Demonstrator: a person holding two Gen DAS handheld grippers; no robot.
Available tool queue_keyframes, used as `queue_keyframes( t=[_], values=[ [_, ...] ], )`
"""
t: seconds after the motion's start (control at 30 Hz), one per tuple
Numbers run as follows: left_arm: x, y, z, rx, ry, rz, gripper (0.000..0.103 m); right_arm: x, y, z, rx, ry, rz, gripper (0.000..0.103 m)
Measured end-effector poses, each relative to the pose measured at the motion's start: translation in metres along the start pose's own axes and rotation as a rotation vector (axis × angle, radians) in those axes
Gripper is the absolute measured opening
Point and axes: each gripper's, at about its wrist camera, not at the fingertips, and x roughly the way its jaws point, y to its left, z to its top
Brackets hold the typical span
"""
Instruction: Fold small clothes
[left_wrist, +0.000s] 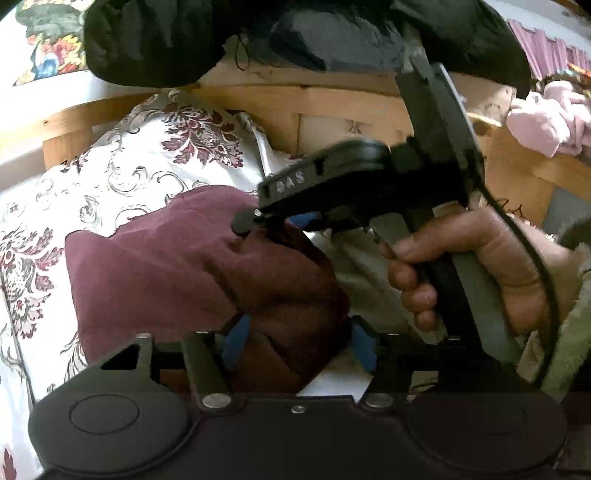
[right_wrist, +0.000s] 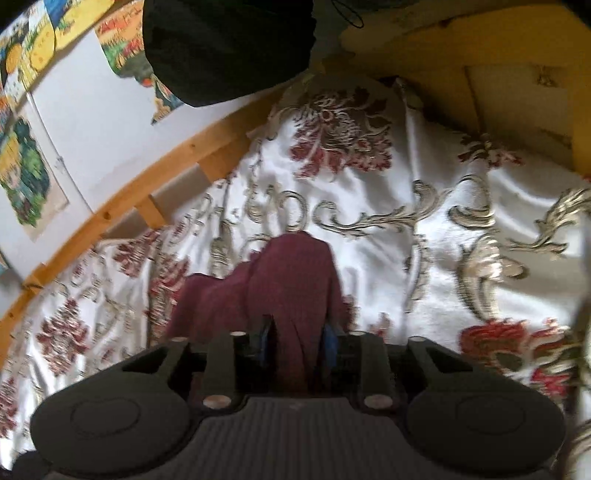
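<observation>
Your bed (right_wrist: 424, 229), spread with a white floral cover, fills both views. The maroon garment (left_wrist: 177, 273) lies bunched on it, running from the middle toward 6 o'clock. Your left claw (left_wrist: 295, 345) stands spread, cloth bulging between its blue pads. Your right claw (right_wrist: 299, 341) straddles a fold of the garment; whether it pinches, you cannot tell.

A bed takes up both views, spread with a white cover (right_wrist: 388, 236) woven with dark red flowers and grey-gold scrolls, rumpled into soft folds. Its wooden frame (right_wrist: 155, 173) curves along the upper left of the right wrist view. On the cover, low in the centre, lies a bunched maroon garment (right_wrist: 295, 280), also at centre left in the left wrist view (left_wrist: 166, 266).
</observation>
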Motion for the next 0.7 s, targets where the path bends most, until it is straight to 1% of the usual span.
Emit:
queue_keyframes(
  t=[0.03, 0.07, 0.13, 0.23, 0.27, 0.3, 0.33, 0.4, 0.47, 0.53, 0.6, 0.67, 0.7],
  values=[
    [-0.003, 0.0, 0.0, -0.017, -0.003, 0.007, 0.074, -0.001, -0.001, 0.0, -0.006, -0.001, -0.012, 0.041],
    [-0.007, 0.0, 0.0, -0.033, -0.007, 0.013, 0.081, -0.002, -0.002, 0.0, -0.006, -0.003, -0.026, 0.047],
    [-0.016, -0.001, -0.001, -0.057, -0.023, 0.03, 0.087, -0.004, -0.004, 0.0, -0.002, 0.0, -0.026, 0.049],
    [-0.031, 0.0, -0.005, -0.093, -0.051, 0.062, 0.091, -0.008, -0.001, 0.001, -0.028, -0.003, -0.054, 0.06],
    [-0.037, 0.001, -0.008, -0.108, -0.065, 0.074, 0.095, -0.011, 0.002, 0.001, -0.048, -0.007, -0.068, 0.066],
    [-0.043, 0.003, -0.01, -0.13, -0.082, 0.088, 0.097, -0.013, 0.004, 0.0, -0.062, -0.012, -0.08, 0.076],
    [-0.048, 0.007, -0.012, -0.154, -0.102, 0.101, 0.102, -0.016, 0.006, 0.0, -0.071, -0.019, -0.089, 0.08],
    [-0.061, 0.016, -0.016, -0.223, -0.15, 0.133, 0.102, -0.022, 0.008, -0.001, -0.076, -0.026, -0.083, 0.094],
    [-0.068, 0.027, -0.017, -0.293, -0.175, 0.168, 0.102, -0.029, 0.012, -0.003, -0.076, -0.03, -0.077, 0.103],
    [-0.071, 0.04, -0.018, -0.379, -0.185, 0.225, 0.102, -0.036, 0.019, -0.006, -0.112, -0.017, -0.057, 0.102],
    [-0.071, 0.055, -0.02, -0.475, -0.174, 0.269, 0.102, -0.041, 0.032, -0.01, -0.201, 0.006, -0.045, 0.102],
    [-0.068, 0.069, -0.022, -0.566, -0.135, 0.305, 0.102, -0.041, 0.047, -0.015, -0.325, 0.034, -0.067, 0.102],
    [-0.065, 0.075, -0.023, -0.602, -0.113, 0.325, 0.102, -0.038, 0.056, -0.019, -0.401, 0.058, -0.106, 0.102]
  ],
)
